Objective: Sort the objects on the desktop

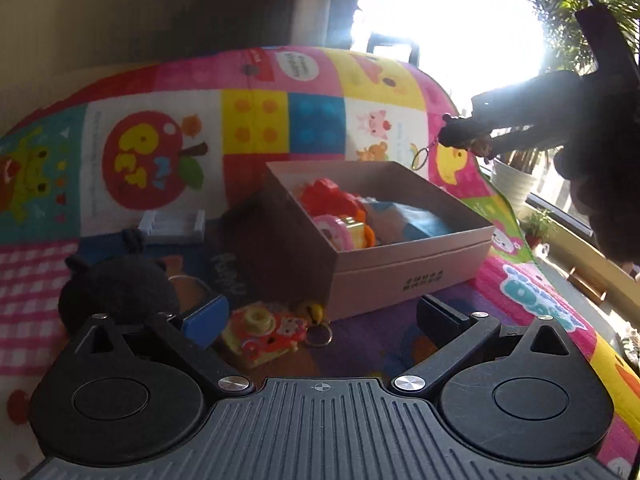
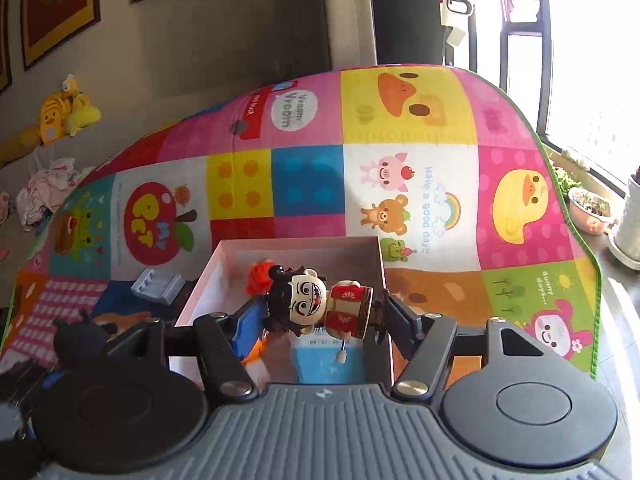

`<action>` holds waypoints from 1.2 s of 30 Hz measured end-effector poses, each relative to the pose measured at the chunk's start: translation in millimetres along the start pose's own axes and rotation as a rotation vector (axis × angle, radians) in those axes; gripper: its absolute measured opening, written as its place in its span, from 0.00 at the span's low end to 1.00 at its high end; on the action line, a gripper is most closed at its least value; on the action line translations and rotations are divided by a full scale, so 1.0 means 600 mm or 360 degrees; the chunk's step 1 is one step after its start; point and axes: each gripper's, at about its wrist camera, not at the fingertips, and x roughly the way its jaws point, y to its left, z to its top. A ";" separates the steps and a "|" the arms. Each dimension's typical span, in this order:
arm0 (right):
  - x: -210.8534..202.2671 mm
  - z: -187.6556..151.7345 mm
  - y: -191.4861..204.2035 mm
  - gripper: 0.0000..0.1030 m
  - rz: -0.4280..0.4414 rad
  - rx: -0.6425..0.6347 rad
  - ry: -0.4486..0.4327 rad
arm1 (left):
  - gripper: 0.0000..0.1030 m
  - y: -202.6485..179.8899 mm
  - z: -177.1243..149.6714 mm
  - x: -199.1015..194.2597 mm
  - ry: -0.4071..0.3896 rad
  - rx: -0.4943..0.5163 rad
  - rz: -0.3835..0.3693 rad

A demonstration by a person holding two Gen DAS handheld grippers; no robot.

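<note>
**Right wrist view: figure pinched over the box**

Right wrist view is showing the right gripper [image 2: 318,314] pinching a toy figure [image 2: 316,306] crosswise between its blue-padded fingers [image 2: 250,326]; figure is lying sideways, dark-haired head toward the left finger, red-and-cream body toward the right; it is hanging above the open cardboard box [image 2: 280,245], which is sitting on the colourful play mat [image 2: 420,120]; a blue packet [image 2: 324,360] and something red are lying inside.

Left wrist view is showing the left gripper [image 1: 316,320] spread wide, nothing between its fingers; a yellow-and-red camera toy [image 1: 262,330] with a key ring is lying on the mat just ahead of it, beside the box [image 1: 400,264]; a black plush [image 1: 116,292] is resting at left; a white tray [image 1: 172,226] is lying farther back; the right gripper [image 1: 460,136] is showing dark against the window, a key ring [image 1: 422,158] dangling under it.
</note>
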 end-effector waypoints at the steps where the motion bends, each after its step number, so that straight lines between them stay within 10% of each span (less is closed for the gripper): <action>1: 0.024 0.015 -0.001 0.63 -0.0018 0.0019 -0.0006 | 1.00 0.005 -0.009 -0.009 -0.0016 0.0001 0.0033; 10: 0.105 0.069 0.027 0.69 -0.0039 0.0061 0.0025 | 1.00 0.050 -0.049 -0.022 -0.0116 -0.0076 0.0230; 15: 0.125 0.078 0.091 0.34 0.0062 0.0032 0.0221 | 1.00 0.076 -0.055 -0.024 -0.0141 -0.0229 0.0188; 22: 0.228 0.107 0.233 0.28 0.0253 0.0203 0.0594 | 1.00 0.110 -0.059 -0.022 -0.0131 -0.0412 0.0140; 36: 0.424 0.058 0.367 0.24 -0.0454 0.0020 0.0844 | 1.00 0.137 -0.061 -0.030 -0.0114 -0.0538 0.0317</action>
